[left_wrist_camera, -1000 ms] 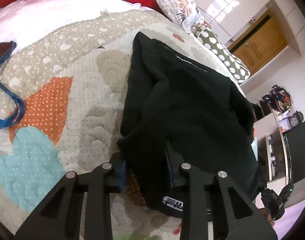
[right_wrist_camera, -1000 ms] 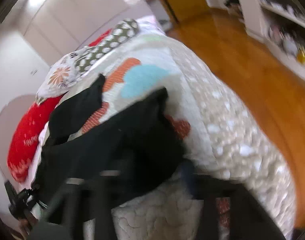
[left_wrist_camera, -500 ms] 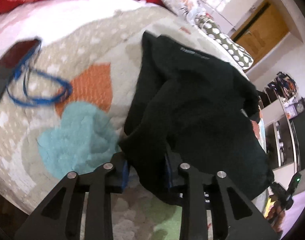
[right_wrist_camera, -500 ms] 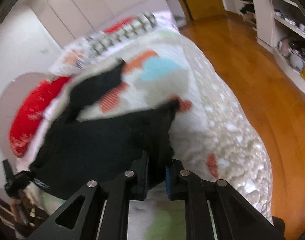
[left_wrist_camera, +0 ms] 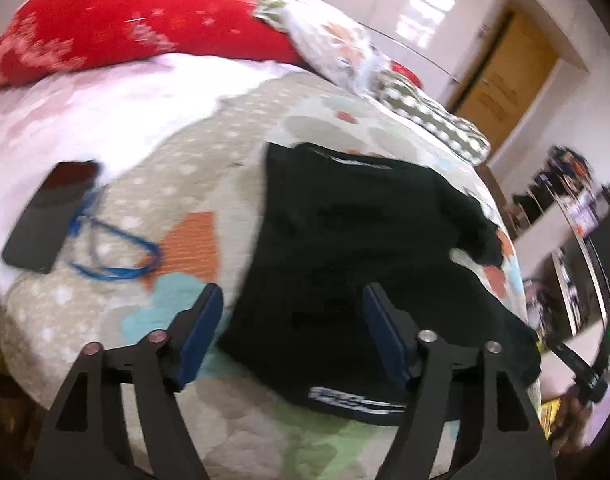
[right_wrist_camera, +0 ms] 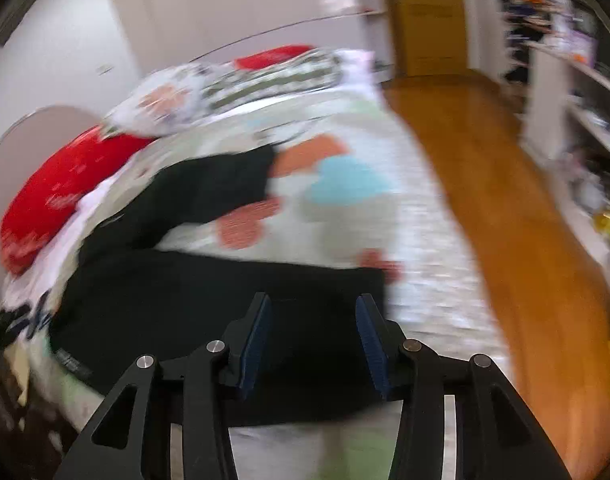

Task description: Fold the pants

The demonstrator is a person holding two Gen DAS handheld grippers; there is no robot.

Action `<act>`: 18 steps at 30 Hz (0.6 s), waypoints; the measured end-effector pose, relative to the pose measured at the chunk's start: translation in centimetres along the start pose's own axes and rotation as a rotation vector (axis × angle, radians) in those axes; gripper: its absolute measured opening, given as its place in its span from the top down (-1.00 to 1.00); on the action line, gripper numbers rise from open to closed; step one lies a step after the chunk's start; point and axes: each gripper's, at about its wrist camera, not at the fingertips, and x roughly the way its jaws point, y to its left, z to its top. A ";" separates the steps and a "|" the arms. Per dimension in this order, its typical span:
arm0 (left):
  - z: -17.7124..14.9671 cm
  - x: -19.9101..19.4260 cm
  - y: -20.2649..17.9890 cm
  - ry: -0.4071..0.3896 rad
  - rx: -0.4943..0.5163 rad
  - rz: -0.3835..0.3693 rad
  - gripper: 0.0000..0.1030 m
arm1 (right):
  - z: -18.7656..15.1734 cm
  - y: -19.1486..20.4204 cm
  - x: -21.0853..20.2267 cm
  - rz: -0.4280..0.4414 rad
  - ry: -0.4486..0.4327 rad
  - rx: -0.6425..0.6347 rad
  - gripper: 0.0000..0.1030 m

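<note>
The left gripper (left_wrist_camera: 293,320) is spread wide, with its blue pads (left_wrist_camera: 203,332) far from each other, and it holds nothing; the black pants (left_wrist_camera: 369,240) lie under and between the two fingers, but it is not possible to tell if the pads touch the cloth. The right gripper (right_wrist_camera: 313,336) is also spread apart and empty, and its fingers point over the near part of the pants (right_wrist_camera: 225,308). The pants lie on the bed (left_wrist_camera: 233,152), on a quilt with orange, light blue and green patches. In the left wrist view they look like a dark, rather flat heap with a white printed label at the near edge, close to the front side of the bed. In the right wrist view one part of the pants stretches away toward the pillows and another broad part lies across in front of the gripper. A dark phone (left_wrist_camera: 53,220) with a blue cord (left_wrist_camera: 113,252) lies on the bed, well apart from the pants. A red pillow (left_wrist_camera: 137,24) and a flowered pillow (left_wrist_camera: 337,56) are at the far end. Both views are blurred.
</note>
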 end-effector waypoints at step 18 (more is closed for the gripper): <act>4.2 6.9 -5.8 0.078 0.223 -0.088 -0.75 | 8.3 6.8 7.5 0.089 0.026 -0.334 -0.50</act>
